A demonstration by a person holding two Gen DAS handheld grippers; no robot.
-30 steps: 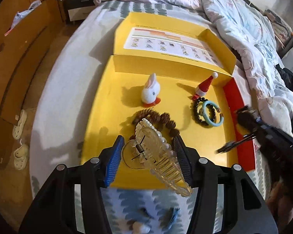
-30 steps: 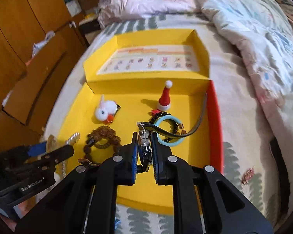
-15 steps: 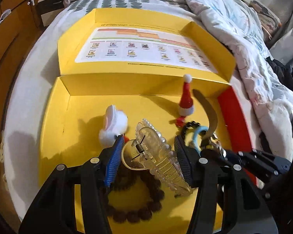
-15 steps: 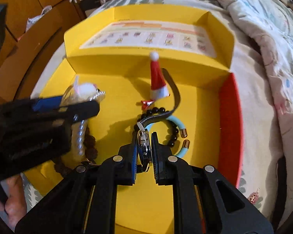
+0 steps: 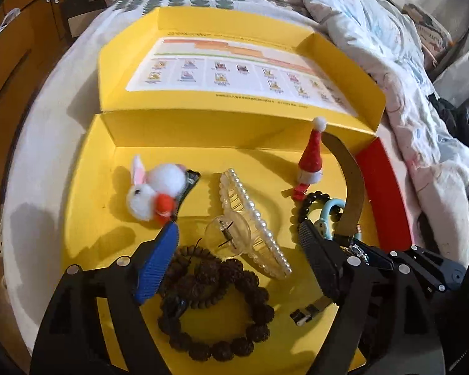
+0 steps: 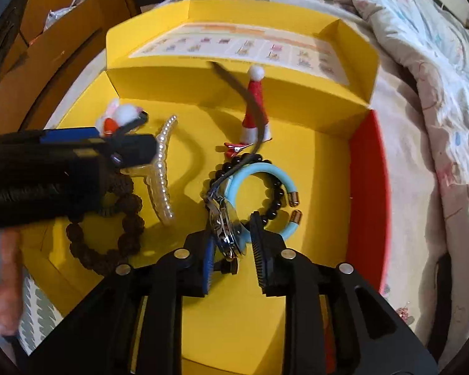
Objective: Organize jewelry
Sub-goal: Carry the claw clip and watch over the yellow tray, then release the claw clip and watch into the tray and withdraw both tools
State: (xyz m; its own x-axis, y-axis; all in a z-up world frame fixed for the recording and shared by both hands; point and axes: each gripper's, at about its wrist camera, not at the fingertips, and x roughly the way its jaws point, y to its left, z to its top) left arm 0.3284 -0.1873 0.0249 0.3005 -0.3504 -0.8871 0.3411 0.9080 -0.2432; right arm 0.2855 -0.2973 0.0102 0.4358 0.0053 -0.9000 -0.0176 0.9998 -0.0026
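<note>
Releasing together: the left gripper [image 5: 237, 250] has just been opening, its jaws wide and clear of the pearl hair claw [image 5: 253, 222] lying mid-frame in the yellow box [image 5: 87, 187]. The right gripper [image 6: 233, 243] has parted slightly; the watch [image 6: 226, 228] sits loose between its pads, lower centre. Both items read as deposited.

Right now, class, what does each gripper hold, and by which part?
Nothing: both jaws just opened. Hair clip lies free; watch leans loose inside right gripper.

right tool [image 6: 231, 243] just opened, watch [image 6: 226, 229] between pads, over yellow box [image 6: 312, 206]
</note>
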